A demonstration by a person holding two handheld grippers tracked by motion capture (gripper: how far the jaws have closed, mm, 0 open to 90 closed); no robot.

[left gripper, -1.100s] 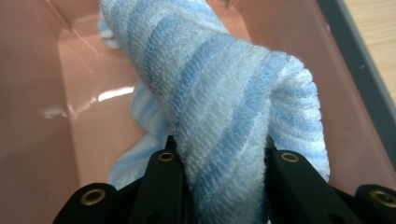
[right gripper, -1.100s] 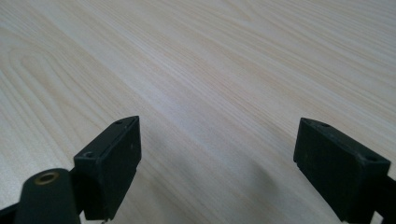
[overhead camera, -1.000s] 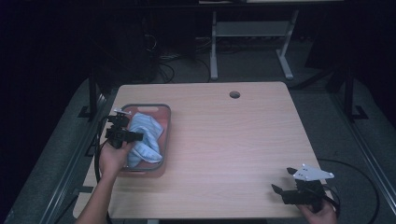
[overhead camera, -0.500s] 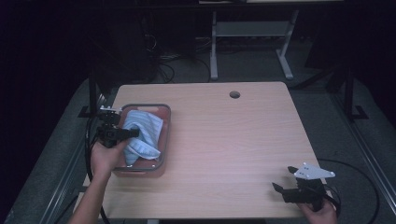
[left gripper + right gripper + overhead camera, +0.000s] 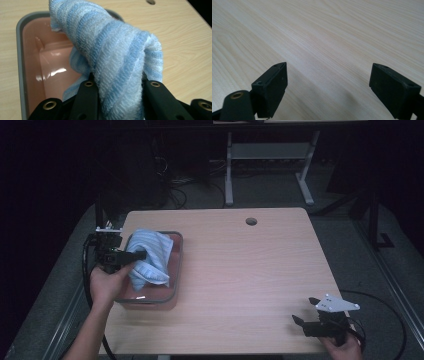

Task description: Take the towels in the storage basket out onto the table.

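Observation:
A blue-and-white striped cloth (image 5: 150,255) hangs bunched over a pink tray with a grey rim (image 5: 176,270) at the table's left side. My left gripper (image 5: 140,255) is shut on the cloth and holds it a little above the tray. In the left gripper view the cloth (image 5: 117,55) bulges up between the two black jaws, with the tray's pink floor (image 5: 50,67) below it. My right gripper (image 5: 304,312) rests near the table's front right corner, open, with bare wood between its fingers (image 5: 272,87).
The light wooden table (image 5: 250,270) has a round cable hole (image 5: 251,221) at its far middle. Dark floor, cables and a metal stand's legs (image 5: 270,175) lie beyond the far edge.
My left gripper has risen and drawn toward the table's left edge, pulling the cloth up out of the tray. The right gripper has stayed where it was.

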